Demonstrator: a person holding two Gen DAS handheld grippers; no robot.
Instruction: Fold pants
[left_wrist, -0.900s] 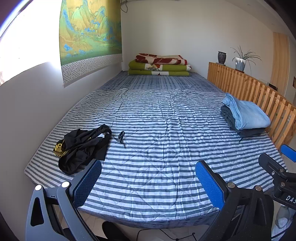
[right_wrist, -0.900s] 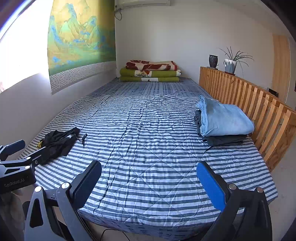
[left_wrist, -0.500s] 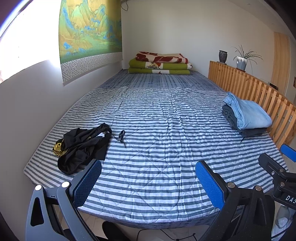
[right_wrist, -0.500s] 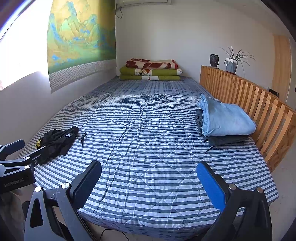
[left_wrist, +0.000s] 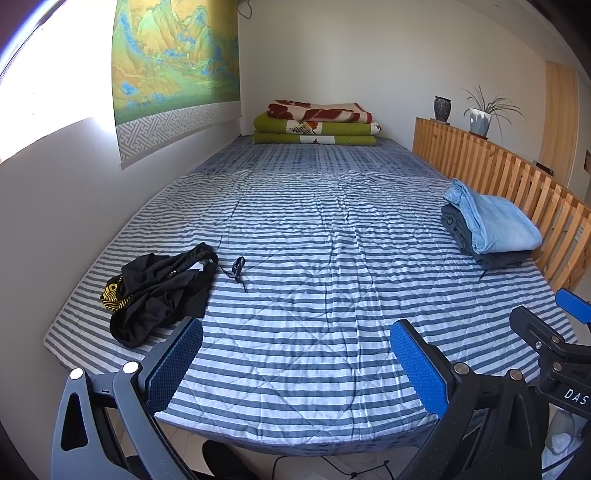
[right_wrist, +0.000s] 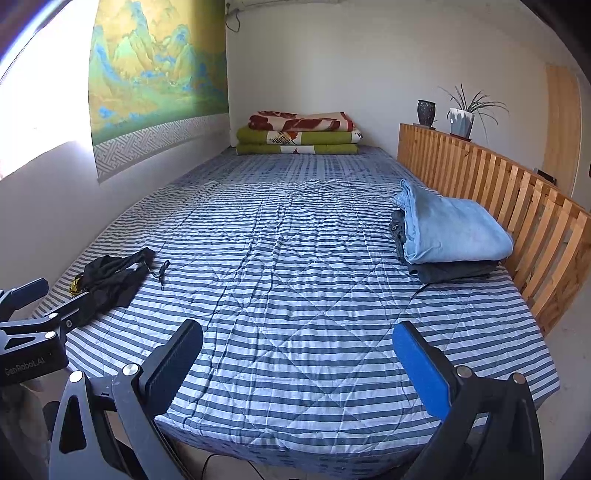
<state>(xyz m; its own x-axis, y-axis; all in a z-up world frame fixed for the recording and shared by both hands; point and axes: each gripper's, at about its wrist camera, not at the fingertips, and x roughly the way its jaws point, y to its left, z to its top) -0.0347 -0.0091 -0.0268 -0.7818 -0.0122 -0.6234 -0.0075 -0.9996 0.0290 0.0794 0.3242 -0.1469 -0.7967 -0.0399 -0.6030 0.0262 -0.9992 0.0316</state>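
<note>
Crumpled black pants (left_wrist: 159, 291) with a yellow patterned patch lie near the bed's front left corner, a loose drawstring (left_wrist: 236, 269) trailing to their right. They show smaller in the right wrist view (right_wrist: 110, 275). My left gripper (left_wrist: 295, 363) hangs open over the bed's front edge, the pants just beyond its left finger. Further right, my right gripper (right_wrist: 297, 363) is open over the front edge with nothing between its fingers. Each gripper shows at the side of the other's view.
Folded light blue pants on darker grey ones (left_wrist: 487, 229) are stacked at the right by a wooden slatted rail (left_wrist: 517, 177). Folded blankets (left_wrist: 317, 123) lie at the far end. The striped quilt (left_wrist: 314, 240) covers the bed. A wall runs along the left.
Both views have tilted slightly, so the bed sits a little lower in frame. The pants and the folded stack have not moved; both grippers stay open.
</note>
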